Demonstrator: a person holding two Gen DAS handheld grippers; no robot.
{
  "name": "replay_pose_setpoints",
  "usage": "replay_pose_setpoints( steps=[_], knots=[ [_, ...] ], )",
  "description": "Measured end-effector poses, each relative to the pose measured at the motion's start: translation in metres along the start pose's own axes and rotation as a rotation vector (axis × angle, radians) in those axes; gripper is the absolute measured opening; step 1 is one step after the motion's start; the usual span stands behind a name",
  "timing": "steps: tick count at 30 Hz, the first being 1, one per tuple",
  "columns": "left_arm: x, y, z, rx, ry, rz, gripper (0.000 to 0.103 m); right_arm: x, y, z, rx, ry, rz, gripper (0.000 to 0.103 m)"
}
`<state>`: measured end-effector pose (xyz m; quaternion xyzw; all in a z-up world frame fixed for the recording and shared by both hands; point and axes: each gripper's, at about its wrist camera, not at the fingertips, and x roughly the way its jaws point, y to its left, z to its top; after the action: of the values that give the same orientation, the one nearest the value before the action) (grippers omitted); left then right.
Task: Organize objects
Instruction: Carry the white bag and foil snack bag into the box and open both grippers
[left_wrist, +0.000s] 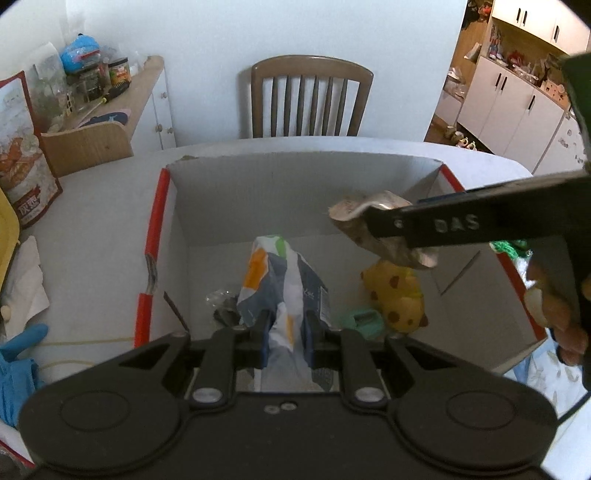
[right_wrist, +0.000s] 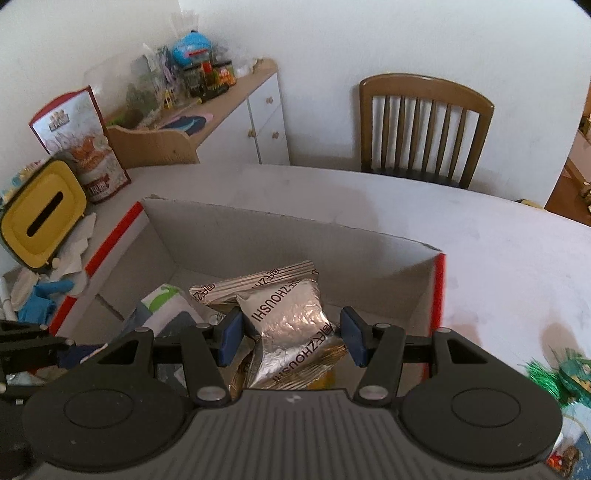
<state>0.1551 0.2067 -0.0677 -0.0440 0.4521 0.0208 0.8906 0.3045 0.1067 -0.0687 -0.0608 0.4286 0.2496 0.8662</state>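
My left gripper (left_wrist: 286, 332) has its jaws clenched on a white, orange and blue packet (left_wrist: 280, 291), held over the open cardboard box (left_wrist: 295, 177) on the desk (right_wrist: 498, 266). My right gripper (right_wrist: 291, 338) has its jaws grasping a silver foil pouch (right_wrist: 291, 317) above the same box. A yellow spotted toy (left_wrist: 397, 295) lies inside.

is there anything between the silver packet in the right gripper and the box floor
Partly. The silver packet hangs over the box, but the yellow spotted toy lies on the floor almost under it. The bare floor behind the toy looks free.
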Motion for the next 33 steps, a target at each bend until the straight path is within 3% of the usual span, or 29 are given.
replay_pose_setpoints(
  steps=[17,28,33],
  knots=[
    [0.023,0.007,-0.003,-0.027,0.056,-0.024,0.019,0.047,0.012,0.003,-0.013,0.115,0.016,0.057],
    [0.028,0.009,-0.004,-0.049,0.086,-0.022,0.035,0.043,0.009,0.001,-0.003,0.145,0.032,0.058],
    [0.025,0.007,-0.005,-0.053,0.079,-0.017,0.048,0.028,0.003,0.002,0.033,0.12,0.043,0.059]
  ],
)
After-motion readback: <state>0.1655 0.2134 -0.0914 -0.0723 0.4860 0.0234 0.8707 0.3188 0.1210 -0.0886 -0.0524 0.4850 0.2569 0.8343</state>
